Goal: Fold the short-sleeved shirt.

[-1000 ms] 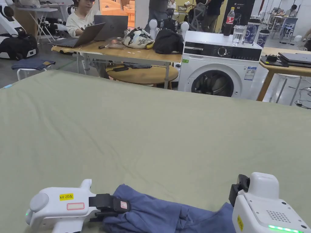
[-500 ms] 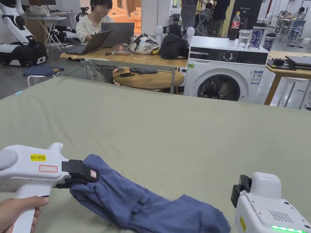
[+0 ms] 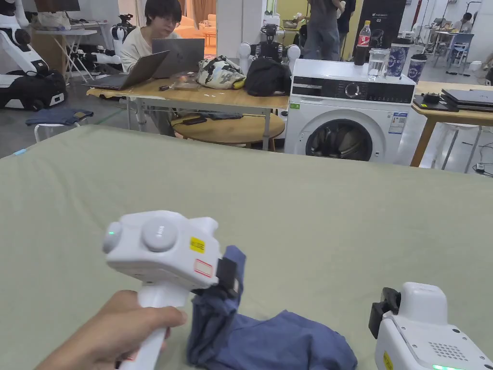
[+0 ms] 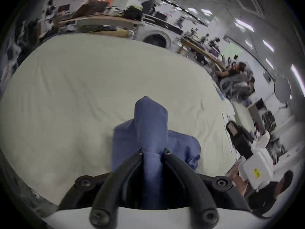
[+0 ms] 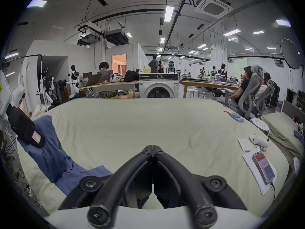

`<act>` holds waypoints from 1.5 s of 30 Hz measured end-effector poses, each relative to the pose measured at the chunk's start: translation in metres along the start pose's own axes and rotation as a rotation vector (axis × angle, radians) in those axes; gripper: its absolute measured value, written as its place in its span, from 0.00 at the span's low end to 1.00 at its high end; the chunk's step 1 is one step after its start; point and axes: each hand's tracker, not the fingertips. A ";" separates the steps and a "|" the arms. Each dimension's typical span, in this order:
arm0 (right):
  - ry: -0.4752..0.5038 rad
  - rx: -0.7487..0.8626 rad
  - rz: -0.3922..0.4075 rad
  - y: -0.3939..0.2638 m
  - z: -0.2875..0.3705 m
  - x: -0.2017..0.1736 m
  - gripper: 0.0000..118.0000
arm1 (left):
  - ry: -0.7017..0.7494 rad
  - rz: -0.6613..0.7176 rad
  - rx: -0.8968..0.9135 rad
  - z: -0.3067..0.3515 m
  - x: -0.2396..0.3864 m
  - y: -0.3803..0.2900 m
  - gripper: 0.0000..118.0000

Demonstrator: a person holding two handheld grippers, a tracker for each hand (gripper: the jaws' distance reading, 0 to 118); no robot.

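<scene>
Left tool (image 4: 152,151) clamps shirt (image 3: 269,342) bunch; cloth trails rightward toward right tool (image 5: 152,147), closed, empty, beside loose end.

I am holding the left gripper (image 4: 152,152) raised, my hand (image 3: 113,332) around its handle, both jaws pressing on a fold of the shirt (image 4: 151,126). The right gripper (image 5: 152,149) is waiting low, jaws meeting.
</scene>
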 end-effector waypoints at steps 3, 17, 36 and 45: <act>-0.010 -0.004 -0.003 -0.001 0.002 0.006 0.00 | -0.013 -0.051 -0.067 -0.034 0.031 -0.002 0.04; -0.053 -0.027 -0.018 -0.007 0.007 0.027 0.00 | -0.119 0.061 -0.193 -0.135 0.055 -0.030 0.41; -0.031 -0.029 -0.021 -0.007 0.007 0.023 0.00 | -0.334 0.159 -0.201 -0.131 0.010 -0.038 0.04; -0.033 -0.037 -0.009 -0.011 0.004 0.025 0.00 | -0.464 0.182 -0.254 -0.189 0.025 -0.068 0.00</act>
